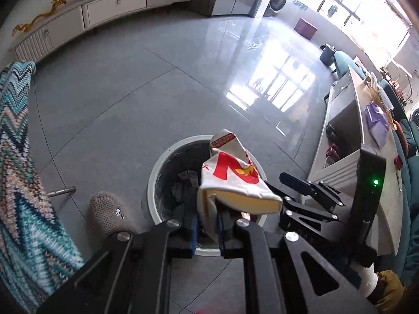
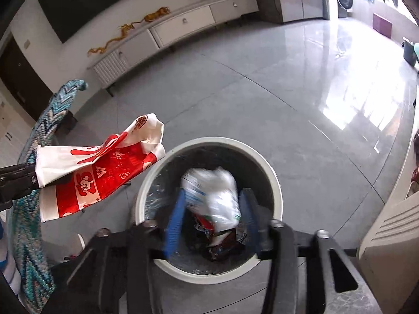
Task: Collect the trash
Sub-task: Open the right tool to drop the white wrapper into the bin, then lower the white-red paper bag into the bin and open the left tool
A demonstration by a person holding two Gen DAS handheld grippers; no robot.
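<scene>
Paper, red and white: our left gripper (image 1: 207, 225) pinches the wrapper (image 1: 230, 180) above the bin (image 2: 275, 180); our right gripper (image 2: 212, 219) stands spread, the white crumpled bag (image 2: 214, 193) blurred between its pads; released off-centre, the wrapper may catch the rim and land on the floor (image 1: 117, 99).

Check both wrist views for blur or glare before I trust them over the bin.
Right wrist view: the white crumpled plastic between the tongs is motion-smeared; the trash bin rim is sharp. Left wrist view: the red-and-white wrapper is crisp; window glare on the floor washes out the upper right.
</scene>
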